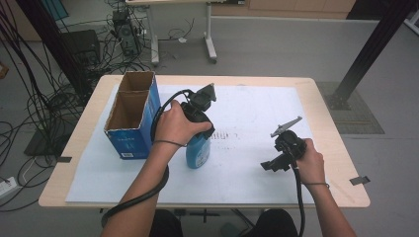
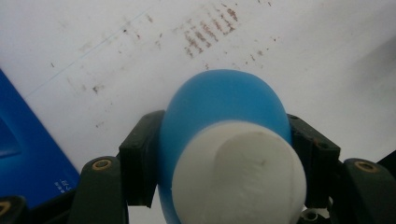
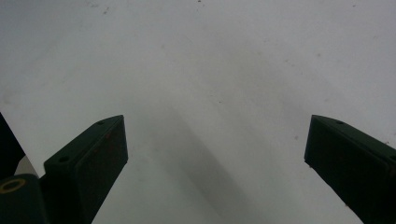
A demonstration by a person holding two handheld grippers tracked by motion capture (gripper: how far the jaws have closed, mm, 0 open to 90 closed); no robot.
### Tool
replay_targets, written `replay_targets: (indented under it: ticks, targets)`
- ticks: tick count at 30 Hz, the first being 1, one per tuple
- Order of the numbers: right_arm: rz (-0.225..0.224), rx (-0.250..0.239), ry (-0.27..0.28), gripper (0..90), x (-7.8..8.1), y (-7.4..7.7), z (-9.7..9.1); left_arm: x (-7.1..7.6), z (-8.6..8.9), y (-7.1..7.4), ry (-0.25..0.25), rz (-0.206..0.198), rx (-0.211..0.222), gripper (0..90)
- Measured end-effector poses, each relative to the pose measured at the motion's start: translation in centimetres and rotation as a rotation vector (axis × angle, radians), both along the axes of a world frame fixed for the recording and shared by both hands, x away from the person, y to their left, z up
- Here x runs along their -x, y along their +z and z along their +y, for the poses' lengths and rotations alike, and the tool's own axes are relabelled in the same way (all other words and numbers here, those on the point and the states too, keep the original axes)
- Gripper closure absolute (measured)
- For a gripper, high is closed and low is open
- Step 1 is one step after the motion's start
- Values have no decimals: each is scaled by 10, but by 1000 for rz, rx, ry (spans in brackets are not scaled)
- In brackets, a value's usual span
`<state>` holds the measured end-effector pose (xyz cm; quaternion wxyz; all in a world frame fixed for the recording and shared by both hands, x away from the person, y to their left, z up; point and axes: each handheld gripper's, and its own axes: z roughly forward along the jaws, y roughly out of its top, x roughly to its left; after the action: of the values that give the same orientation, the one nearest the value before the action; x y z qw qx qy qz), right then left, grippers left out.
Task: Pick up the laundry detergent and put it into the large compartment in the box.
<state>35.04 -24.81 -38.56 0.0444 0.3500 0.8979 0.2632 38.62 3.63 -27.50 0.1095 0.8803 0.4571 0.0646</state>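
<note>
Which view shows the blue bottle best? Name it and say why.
The left gripper view: the blue bottle with its white cap sits large between the jaws. The high view shows its lower body, the hand hiding its top. The right gripper view adds nothing.

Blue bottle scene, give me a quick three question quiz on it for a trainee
1. True or false: the left gripper is shut on the blue bottle.
2. What stands beside the bottle in the high view? A) blue cardboard box B) metal bowl C) wooden crate
3. How do the jaws of the right gripper stand?

Key: 1 true, its pads press the bottle's sides. 2 A. 3 wide apart, nothing between them, above the white sheet.
</note>
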Motion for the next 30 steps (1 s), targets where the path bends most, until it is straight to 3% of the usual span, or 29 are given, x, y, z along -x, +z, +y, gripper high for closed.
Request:
replay_targets:
  ticks: [30]
  targets:
    - [-17, 2, 3, 58, -5, 6, 1, 0, 0, 0, -3, -2, 3, 372]
